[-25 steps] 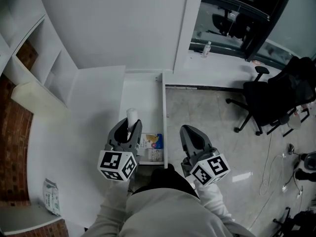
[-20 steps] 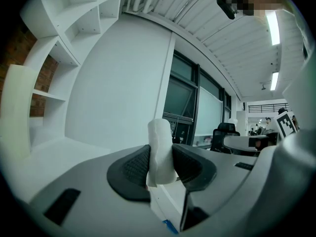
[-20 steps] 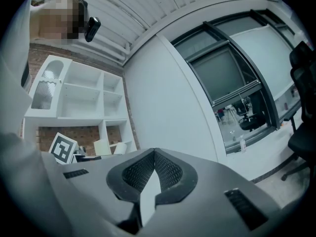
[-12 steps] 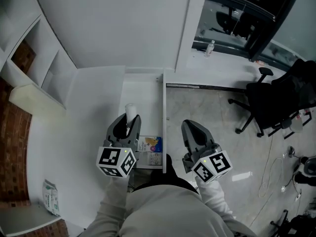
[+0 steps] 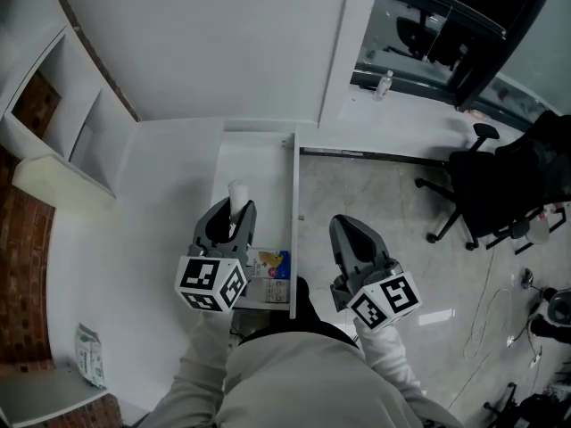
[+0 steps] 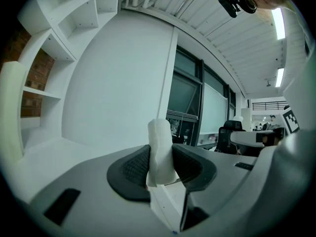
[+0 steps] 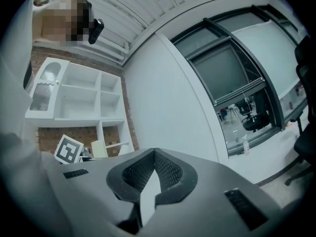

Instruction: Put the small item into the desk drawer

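In the head view my left gripper is shut on a small white cylinder-shaped item and hangs over the open white desk drawer. The left gripper view shows the white item upright, pinched between the two dark ribbed pads of the left gripper. My right gripper floats to the right of the drawer, over the floor. In its own view the right gripper has its jaws pressed together with nothing between them.
Colourful packets lie in the near end of the drawer. White desktop lies left of it, with a small packet near its corner. White shelves stand at far left. A black office chair stands on the tiled floor.
Both grippers have moved a little forward, away from the person. The left one has carried the white item farther along over the drawer. Neither gripper's jaws have changed.
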Available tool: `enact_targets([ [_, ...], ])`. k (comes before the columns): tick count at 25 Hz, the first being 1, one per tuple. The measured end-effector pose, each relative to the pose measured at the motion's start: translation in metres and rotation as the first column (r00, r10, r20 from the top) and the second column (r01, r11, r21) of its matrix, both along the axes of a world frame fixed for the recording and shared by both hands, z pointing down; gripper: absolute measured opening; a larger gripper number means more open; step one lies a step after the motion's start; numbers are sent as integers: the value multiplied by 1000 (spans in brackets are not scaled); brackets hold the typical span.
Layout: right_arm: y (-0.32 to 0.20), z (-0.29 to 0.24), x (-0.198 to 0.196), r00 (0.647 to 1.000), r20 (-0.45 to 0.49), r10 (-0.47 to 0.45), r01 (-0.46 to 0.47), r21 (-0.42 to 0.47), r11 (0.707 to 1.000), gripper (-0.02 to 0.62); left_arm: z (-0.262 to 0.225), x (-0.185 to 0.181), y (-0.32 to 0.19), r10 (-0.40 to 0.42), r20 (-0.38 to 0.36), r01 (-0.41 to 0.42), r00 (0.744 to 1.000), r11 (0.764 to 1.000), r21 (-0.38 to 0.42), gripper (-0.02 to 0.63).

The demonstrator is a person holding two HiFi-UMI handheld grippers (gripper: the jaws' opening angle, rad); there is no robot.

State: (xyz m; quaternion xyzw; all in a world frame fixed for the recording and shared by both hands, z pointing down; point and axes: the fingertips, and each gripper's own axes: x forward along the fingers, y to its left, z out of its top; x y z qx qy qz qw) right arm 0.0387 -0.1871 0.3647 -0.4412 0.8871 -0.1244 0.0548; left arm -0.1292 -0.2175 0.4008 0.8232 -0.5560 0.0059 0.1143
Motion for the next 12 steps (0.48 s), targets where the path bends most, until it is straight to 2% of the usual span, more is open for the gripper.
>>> enact_targets([
  [12, -17, 8, 10, 1000, -2, 14, -14, -23, 1000, 28, 39, 9, -42, 13, 31, -10, 999, 997, -79, 146],
])
